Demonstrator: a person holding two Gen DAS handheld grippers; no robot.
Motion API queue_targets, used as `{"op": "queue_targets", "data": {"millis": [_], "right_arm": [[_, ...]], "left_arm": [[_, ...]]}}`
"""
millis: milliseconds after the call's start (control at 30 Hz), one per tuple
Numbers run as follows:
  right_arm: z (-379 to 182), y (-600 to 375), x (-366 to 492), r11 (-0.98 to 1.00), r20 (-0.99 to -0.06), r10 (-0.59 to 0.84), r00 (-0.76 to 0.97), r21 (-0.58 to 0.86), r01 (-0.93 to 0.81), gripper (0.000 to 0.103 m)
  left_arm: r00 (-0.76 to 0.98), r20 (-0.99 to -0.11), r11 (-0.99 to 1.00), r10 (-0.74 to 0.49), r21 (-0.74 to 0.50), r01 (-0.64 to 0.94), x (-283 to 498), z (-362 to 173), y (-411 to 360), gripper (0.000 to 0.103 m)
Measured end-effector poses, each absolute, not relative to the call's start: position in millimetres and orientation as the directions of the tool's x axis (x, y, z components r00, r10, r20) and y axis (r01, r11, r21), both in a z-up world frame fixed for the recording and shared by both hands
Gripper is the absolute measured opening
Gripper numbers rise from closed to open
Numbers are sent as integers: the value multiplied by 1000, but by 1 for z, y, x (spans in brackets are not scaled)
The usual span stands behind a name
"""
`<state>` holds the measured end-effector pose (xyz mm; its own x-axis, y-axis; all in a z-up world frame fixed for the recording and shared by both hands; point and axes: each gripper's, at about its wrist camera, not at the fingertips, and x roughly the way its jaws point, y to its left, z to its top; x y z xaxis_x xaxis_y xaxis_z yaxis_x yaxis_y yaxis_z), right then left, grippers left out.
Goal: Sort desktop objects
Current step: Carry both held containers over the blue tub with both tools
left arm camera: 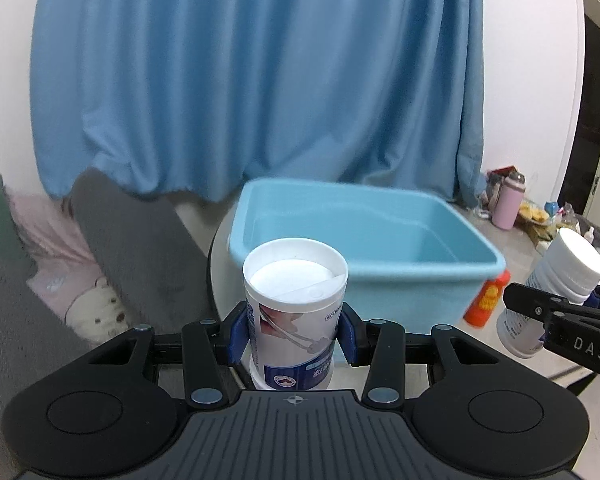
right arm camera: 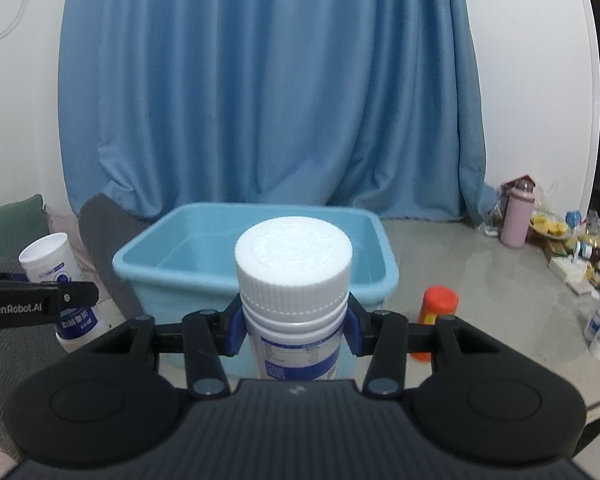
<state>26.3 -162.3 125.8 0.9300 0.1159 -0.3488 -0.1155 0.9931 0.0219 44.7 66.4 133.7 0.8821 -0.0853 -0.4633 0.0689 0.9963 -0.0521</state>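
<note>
While both grippers clamped on containers, held up in front of blue tub [left arm camera: 364, 240].
Behind tub, blue curtain [left arm camera: 260, 80]; under tub, grey table [right arm camera: 480, 264]. Left gripper [left arm camera: 295, 334] closed on white canister [left arm camera: 296, 304], upright, near side of tub, rim level with tub wall. Right gripper [right arm camera: 294, 330] closed on white capped bottle [right arm camera: 294, 280], upright, near side of tub. Right of tub on table, orange bottle [right arm camera: 436, 312]; farther right, pink flask [right arm camera: 518, 216] amid clutter, well apart from tub.
</note>
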Motion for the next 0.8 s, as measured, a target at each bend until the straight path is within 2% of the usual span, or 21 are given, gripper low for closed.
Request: {"op": "queue_targets", "data": {"millis": [400, 800], "right_arm": [[146, -177, 82, 993, -295, 121, 948, 22, -120, 48], [135, -186, 141, 990, -328, 139, 935, 17, -141, 48]], "left_arm": [[900, -424, 995, -104, -53, 90, 117, 167, 44, 46], [878, -466, 994, -107, -57, 91, 186, 153, 18, 46]]}}
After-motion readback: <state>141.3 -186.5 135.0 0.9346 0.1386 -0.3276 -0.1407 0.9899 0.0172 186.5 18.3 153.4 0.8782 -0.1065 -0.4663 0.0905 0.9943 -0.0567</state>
